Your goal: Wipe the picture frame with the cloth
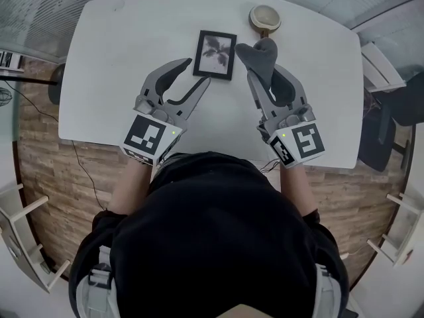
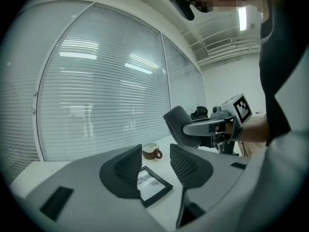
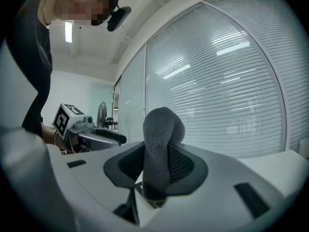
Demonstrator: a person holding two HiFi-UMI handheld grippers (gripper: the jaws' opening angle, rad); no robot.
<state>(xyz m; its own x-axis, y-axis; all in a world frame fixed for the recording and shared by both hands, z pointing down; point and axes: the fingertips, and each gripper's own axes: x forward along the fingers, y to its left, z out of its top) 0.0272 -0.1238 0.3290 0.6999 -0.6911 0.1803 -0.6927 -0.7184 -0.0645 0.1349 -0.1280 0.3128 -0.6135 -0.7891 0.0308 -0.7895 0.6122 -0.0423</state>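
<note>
Left tool (image 2: 155,152) jaws apart, empty, right tool (image 3: 157,164) clamping grey cloth (image 1: 260,55), cup (image 1: 254,16) near picture frame (image 1: 215,53)

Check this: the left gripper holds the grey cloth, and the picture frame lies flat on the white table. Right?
No: the right gripper holds the grey cloth, as the right gripper view shows. The picture frame lies flat on the white table.

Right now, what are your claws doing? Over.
Left claw open, empty. Right claw shut on cloth. Frame flat on table. Cup beyond it, not blocking.
</note>
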